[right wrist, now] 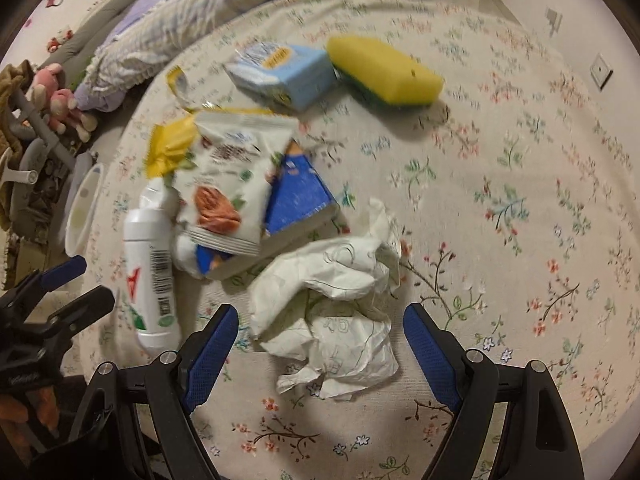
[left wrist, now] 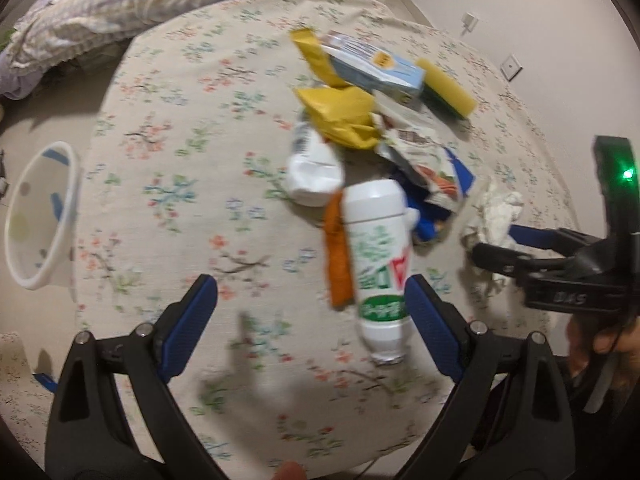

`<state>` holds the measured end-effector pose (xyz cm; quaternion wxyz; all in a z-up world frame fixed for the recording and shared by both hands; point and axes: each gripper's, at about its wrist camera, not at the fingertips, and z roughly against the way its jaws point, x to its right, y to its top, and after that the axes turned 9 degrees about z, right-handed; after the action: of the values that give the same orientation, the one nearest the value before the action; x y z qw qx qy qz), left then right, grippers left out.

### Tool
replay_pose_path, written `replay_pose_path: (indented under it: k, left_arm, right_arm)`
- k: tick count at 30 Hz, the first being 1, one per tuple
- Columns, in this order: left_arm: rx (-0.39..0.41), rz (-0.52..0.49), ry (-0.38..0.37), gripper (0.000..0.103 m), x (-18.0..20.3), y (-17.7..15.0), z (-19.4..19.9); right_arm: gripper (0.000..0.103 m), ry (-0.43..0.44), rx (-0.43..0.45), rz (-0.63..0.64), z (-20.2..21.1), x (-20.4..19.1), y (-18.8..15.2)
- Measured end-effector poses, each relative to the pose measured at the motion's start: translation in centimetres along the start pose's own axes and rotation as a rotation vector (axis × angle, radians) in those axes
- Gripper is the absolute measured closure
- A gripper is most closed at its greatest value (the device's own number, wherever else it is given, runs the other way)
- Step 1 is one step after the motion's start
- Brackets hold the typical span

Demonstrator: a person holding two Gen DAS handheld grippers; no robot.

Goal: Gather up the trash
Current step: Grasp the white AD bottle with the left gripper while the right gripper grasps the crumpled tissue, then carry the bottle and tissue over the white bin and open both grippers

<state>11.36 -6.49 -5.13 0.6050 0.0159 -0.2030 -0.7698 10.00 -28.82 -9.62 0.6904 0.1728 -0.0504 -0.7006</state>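
Observation:
Trash lies piled on a floral tablecloth (left wrist: pixel 180 160). A white bottle with green print (left wrist: pixel 376 260) lies beside an orange wrapper (left wrist: pixel 338 256), just ahead of my right-hand finger; my left gripper (left wrist: pixel 312 300) is open and empty. A crumpled white tissue (right wrist: pixel 336 312) lies between the open fingers of my right gripper (right wrist: pixel 320 332), which is empty. The same bottle (right wrist: pixel 150 276) lies to its left. A white snack bag (right wrist: pixel 228 184), a blue carton (right wrist: pixel 300 196) and a yellow wrapper (right wrist: pixel 168 148) are piled beyond.
A white bin (left wrist: pixel 40 216) stands off the table's left edge. A light blue box (right wrist: pixel 280 72) and a yellow sponge (right wrist: pixel 384 72) lie at the far side. A pillow (left wrist: pixel 100 8) and bedding lie behind the table. A wall with sockets (left wrist: pixel 512 66) is at right.

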Motion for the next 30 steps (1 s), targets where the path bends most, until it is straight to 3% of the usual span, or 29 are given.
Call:
replay_pose_path:
  k: [4,7,11,18,24,30]
  left_arm:
    - [-0.035,-0.011,-0.043,0.027,1.4,0.0,-0.8]
    - [-0.06,-0.02,-0.061,0.047,2.1,0.0,-1.3]
    - [-0.07,-0.034,-0.066,0.063,3.0,-0.1,-1.7]
    - [-0.075,-0.045,-0.045,0.062,3.6,-0.1,-2.3]
    - [-0.094,-0.012,-0.072,0.063,3.3,0.4,-2.8]
    - [-0.056,-0.029,-0.111,0.064,3.2,0.2,-1.1]
  right_arm:
    - [0.055,0.026,-0.012,0.0,-0.4,0.3,0.0]
    - [0.066,0.039,-0.007,0.009,-0.1,0.4,-0.1]
    - [0.069,0.035,0.034,0.031,1.4,0.5,-0.4]
    - [0.069,0.029,0.076,0.042,3.1,0.7,-0.4]
    - [0.069,0.031,0.097,0.028,3.9,0.8,0.0]
    - [0.069,0.032,0.139,0.034,5.0,0.1,0.6]
